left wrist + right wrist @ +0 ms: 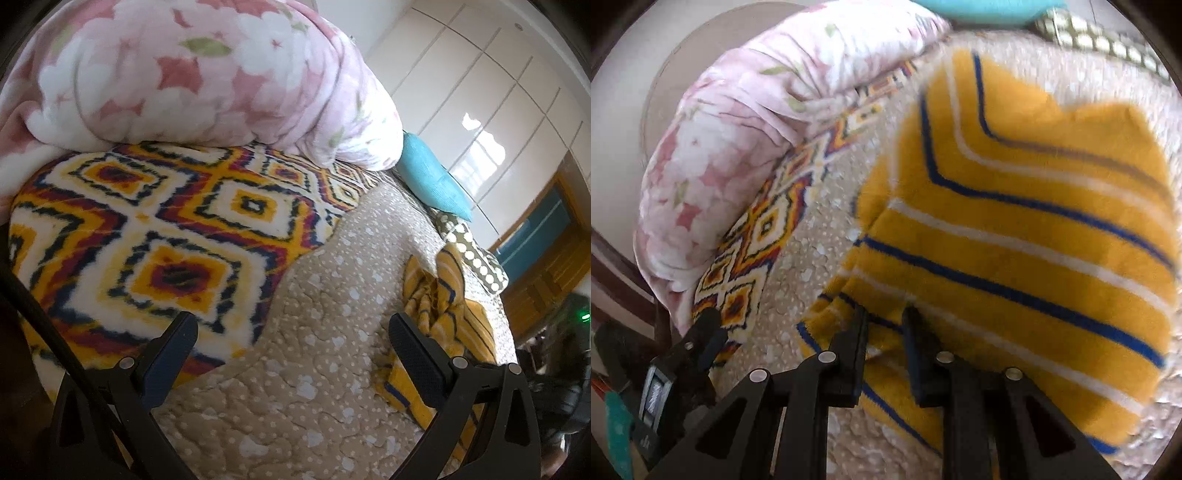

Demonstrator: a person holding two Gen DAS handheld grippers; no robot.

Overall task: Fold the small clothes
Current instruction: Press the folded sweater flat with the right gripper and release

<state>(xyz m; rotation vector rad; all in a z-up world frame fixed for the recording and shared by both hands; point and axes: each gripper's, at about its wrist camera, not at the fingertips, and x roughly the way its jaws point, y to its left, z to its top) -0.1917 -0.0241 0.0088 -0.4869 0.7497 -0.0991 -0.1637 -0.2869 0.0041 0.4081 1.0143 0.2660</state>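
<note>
A small yellow garment with blue and white stripes [1015, 229] lies on the beige spotted quilt [820, 236]. My right gripper [884, 317] is shut on a fold of the garment at its near edge. In the left wrist view the same garment [443, 314] lies crumpled at the right, just beyond my right finger. My left gripper [293, 332] is open and empty above the quilt [314, 369]. It also shows at the lower left of the right wrist view [709, 325].
A yellow, red and white diamond-patterned blanket [147, 240] covers the bed's left part. A pink floral duvet [184, 74] is piled behind it. A teal pillow [432, 177] and a green dotted cushion [476, 254] lie at the far right. White wardrobe doors [480, 92] stand behind.
</note>
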